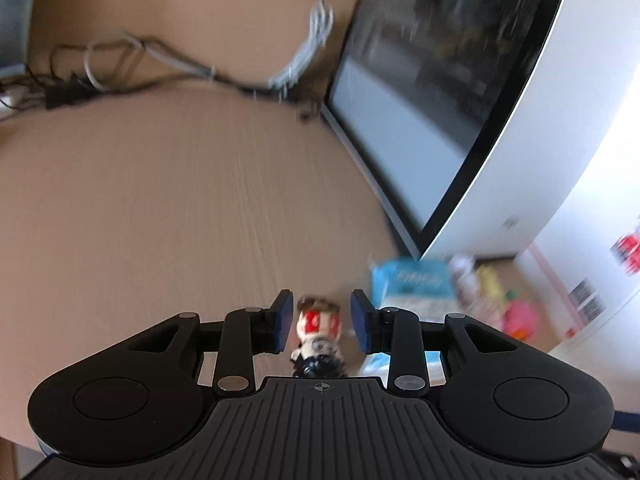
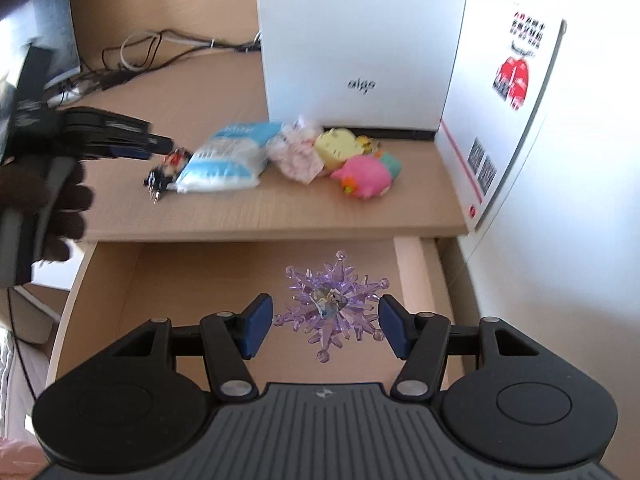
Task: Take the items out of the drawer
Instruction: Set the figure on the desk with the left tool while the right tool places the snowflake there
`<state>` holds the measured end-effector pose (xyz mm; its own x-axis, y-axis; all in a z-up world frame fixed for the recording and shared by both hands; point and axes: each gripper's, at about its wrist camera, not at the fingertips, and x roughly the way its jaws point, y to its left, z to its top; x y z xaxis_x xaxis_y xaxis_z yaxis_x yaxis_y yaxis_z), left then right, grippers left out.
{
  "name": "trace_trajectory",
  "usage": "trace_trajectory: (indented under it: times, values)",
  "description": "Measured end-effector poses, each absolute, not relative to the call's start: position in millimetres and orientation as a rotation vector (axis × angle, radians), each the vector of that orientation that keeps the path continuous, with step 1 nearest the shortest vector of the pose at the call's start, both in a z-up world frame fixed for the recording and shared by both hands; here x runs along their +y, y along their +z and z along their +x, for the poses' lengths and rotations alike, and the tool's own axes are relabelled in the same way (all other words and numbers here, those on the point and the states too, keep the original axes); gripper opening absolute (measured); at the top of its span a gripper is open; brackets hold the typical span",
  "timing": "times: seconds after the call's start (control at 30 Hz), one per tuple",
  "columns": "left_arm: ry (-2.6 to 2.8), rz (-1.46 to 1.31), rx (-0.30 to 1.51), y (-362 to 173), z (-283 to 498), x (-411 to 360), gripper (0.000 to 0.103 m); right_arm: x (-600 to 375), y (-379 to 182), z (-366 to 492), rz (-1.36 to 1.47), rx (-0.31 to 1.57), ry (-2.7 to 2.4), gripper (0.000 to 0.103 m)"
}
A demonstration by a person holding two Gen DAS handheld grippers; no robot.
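A small figurine [image 1: 319, 344] with black hair and a red-and-white body lies on the wooden desk [image 1: 160, 220]. My left gripper [image 1: 322, 322] is open around it, with a gap on each side of the toy. In the right wrist view the same figurine [image 2: 166, 170] lies just under the left gripper [image 2: 160, 146], beside a blue packet [image 2: 228, 156]. Below the desk edge the drawer [image 2: 408, 280] is pulled out. In it lies a purple crystal snowflake [image 2: 332, 304]. My right gripper [image 2: 325, 330] is open over it, its blue pads either side without touching.
On the desk lie a white wrapped toy [image 2: 296, 152], a yellow toy [image 2: 340, 146] and a pink toy [image 2: 364, 178]. Behind them stand a white computer case [image 2: 360, 40] and a white printed box [image 2: 500, 120]. Cables [image 2: 160, 52] run along the back. A gloved hand [image 2: 52, 204] holds the left gripper.
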<state>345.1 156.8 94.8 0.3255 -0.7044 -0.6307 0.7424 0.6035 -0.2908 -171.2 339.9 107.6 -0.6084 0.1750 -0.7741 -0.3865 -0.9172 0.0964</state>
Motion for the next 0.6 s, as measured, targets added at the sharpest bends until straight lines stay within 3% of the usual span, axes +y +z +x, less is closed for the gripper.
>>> trace_trajectory:
  times: [0.17,0.37,0.47,0.6]
  values:
    - [-0.982,0.002,0.796,111.6,324.4,197.0,0.034,364.2,122.4,-191.9,-1.104,0.353,2.576,0.059]
    - [-1.089,0.107,0.904,91.2,276.5,221.1,0.034,396.8,146.5,-249.1,-0.911,0.257,2.648,0.059]
    - [-1.118,0.163,0.950,77.4,259.2,225.7,0.034,406.9,145.7,-277.3,-0.910,0.241,2.654,0.077]
    - [-1.168,0.265,1.027,56.8,243.2,219.0,0.034,402.5,131.8,-277.8,-0.998,0.310,2.646,0.079]
